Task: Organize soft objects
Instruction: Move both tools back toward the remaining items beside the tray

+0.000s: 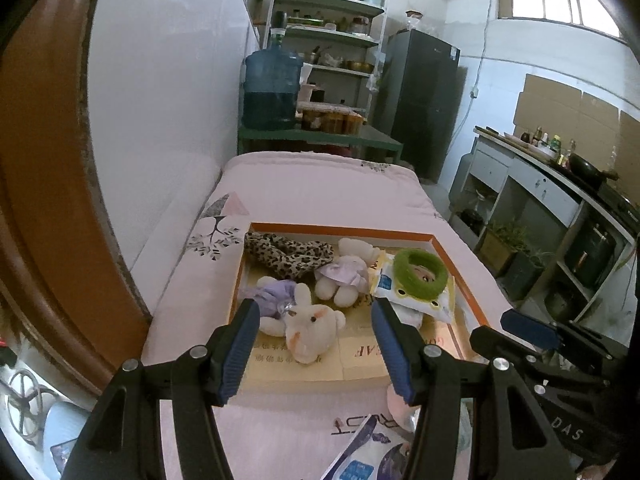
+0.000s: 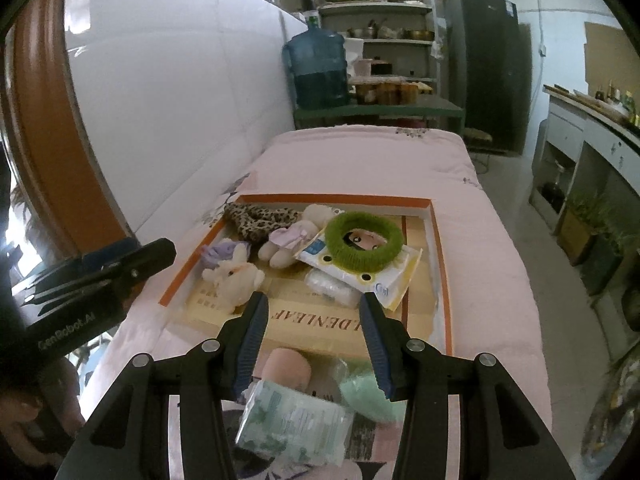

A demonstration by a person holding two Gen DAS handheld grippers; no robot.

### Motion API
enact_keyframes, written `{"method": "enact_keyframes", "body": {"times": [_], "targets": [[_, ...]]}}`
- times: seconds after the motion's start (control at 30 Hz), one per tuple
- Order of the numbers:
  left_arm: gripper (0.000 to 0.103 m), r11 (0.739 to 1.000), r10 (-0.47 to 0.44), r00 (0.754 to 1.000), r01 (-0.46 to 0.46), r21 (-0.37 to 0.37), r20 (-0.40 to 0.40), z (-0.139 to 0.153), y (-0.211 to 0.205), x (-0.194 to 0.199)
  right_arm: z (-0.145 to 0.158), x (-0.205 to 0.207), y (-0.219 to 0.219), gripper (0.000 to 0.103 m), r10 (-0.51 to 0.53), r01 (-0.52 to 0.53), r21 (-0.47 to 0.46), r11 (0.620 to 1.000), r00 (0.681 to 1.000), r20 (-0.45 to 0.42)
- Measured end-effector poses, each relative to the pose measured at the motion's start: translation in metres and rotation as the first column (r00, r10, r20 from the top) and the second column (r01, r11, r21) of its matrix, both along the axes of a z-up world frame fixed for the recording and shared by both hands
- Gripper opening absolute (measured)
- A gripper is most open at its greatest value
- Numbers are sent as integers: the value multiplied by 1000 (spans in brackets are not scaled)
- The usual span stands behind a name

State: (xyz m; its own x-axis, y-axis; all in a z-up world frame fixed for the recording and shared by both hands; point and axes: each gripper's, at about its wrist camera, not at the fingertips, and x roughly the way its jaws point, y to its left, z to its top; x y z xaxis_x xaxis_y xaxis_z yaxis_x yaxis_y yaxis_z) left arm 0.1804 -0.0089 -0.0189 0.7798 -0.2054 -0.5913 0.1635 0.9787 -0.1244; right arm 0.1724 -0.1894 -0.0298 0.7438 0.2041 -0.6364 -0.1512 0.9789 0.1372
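Shallow orange-rimmed tray (image 2: 440,248) sits on pink quilted bed (image 2: 360,160), cardboard-lined, printed lettering on the floor. Inside: leopard-print fabric piece (image 2: 258,218) at far left corner; white rabbit plush (image 2: 234,274) with purple dress near left wall; cream teddy plush (image 2: 286,240) in lilac dress beside the leopard piece; yellow-white tissue pack (image 2: 384,276) toward the right, green fuzzy ring (image 2: 363,243) lying on top of it; small clear-wrapped white packet (image 2: 330,286) just beside the tissue pack, nearer side.

Outside tray, on the bed near edge: pink rounded soft item (image 2: 288,368), mint fuzzy item (image 2: 368,394), green-patterned plastic pack (image 2: 294,420).

Left gripper (image 1: 316,344) jaws apart, empty, hovering over the rabbit plush (image 1: 308,328) at tray's near-left. Right gripper (image 2: 314,340) jaws apart, empty, above tray's near edge and the loose items.

Background: blue water jug (image 2: 318,68), shelf rack (image 2: 376,4), dark fridge (image 2: 486,64).
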Motion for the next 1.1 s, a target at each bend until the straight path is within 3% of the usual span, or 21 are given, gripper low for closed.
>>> {"method": "enact_keyframes", "body": {"times": [0.4,1.1], "targets": [[58,1000,3,1000,-3,7,13,-1,3,-34,5,-43,12,49,9,-8,-26,1000,999,52],[58,1000,-9,1000,9,-11,11,-12,10,-79,-7,-84,14,49,5,-5,-3,1000,1000,30]]}}
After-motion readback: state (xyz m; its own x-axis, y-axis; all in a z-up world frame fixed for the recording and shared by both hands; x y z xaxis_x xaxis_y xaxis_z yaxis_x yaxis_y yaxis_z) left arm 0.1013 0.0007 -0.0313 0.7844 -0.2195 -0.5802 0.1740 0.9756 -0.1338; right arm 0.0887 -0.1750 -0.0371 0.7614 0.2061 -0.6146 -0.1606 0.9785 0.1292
